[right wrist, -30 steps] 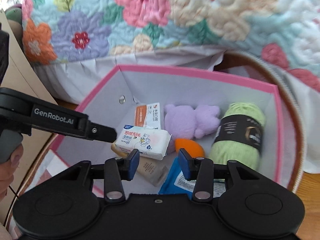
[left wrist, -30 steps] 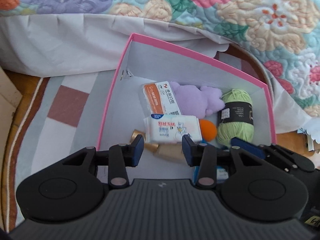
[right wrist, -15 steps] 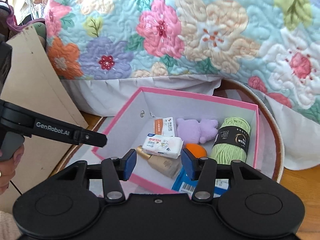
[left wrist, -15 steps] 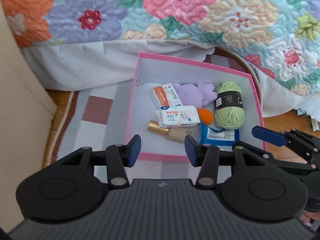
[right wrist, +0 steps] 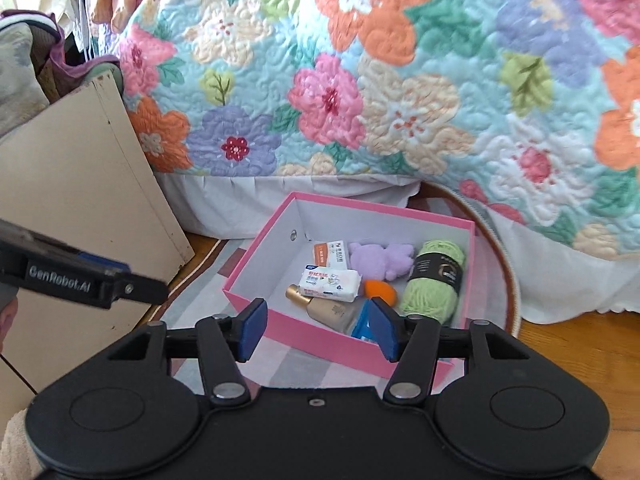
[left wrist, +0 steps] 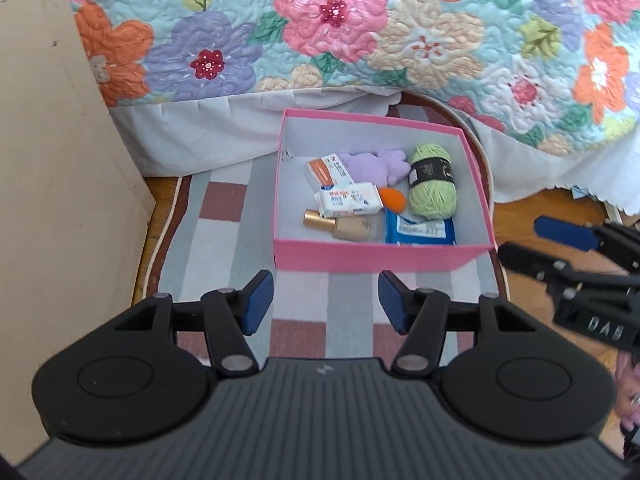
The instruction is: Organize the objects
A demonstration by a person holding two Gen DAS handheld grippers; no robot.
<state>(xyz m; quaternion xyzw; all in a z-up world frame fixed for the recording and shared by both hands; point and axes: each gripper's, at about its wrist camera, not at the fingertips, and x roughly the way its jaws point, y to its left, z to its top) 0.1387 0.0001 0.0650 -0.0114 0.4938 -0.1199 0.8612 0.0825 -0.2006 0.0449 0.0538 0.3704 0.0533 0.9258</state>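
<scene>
Beside the quilted bed (left wrist: 400, 40), both hand-held grippers, left (left wrist: 326, 300) and right (right wrist: 316, 330), had just been opening, empty; reaching back carelessly could tip the pink box (left wrist: 380, 258).

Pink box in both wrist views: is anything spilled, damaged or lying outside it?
Nothing stands out. The pink box sits intact on the striped rug, and the green yarn, purple plush, packets and bottle all lie loosely piled inside. Nothing is spilled on the rug.
</scene>
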